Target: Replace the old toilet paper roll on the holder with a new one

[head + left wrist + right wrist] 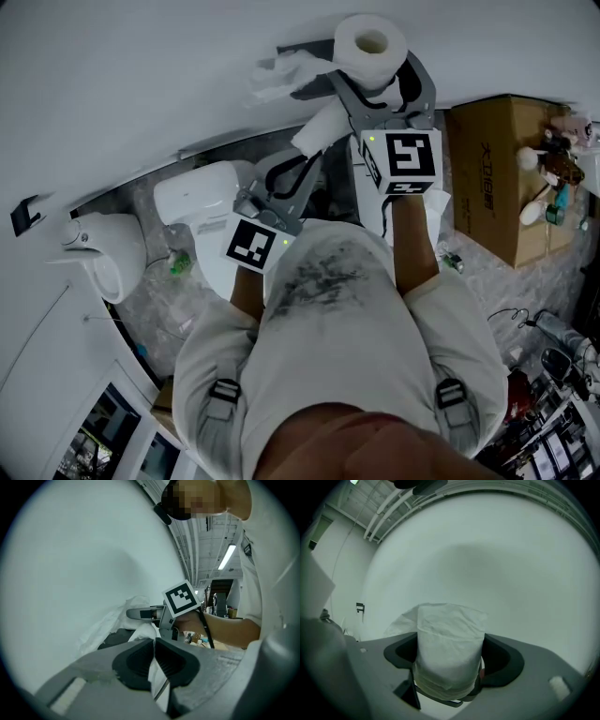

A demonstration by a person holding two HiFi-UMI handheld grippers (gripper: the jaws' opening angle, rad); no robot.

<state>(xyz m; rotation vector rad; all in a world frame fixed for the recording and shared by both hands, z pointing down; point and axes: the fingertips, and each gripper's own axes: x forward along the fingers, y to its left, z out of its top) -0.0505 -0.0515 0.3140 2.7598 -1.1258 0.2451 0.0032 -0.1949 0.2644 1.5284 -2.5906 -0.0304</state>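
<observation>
A full white toilet paper roll (370, 42) stands upright, hole up, on the dark wall holder (305, 49). My right gripper (375, 70) reaches level around it. In the right gripper view the roll (449, 653) fills the gap between the wide-spread pads without being squashed, and a black bracket shows under it. Crumpled white paper (281, 75) hangs beside the holder. Lower down, my left gripper (309, 155) is shut on a white piece of paper (319, 129). A thin white strip (157, 672) is pinched between its pads (136, 660).
A white toilet (202, 202) and a white wall fixture (108, 248) stand below left. A cardboard box (497, 178) with small items on it sits at the right. Cables and clutter lie at the bottom right. The white wall fills the top.
</observation>
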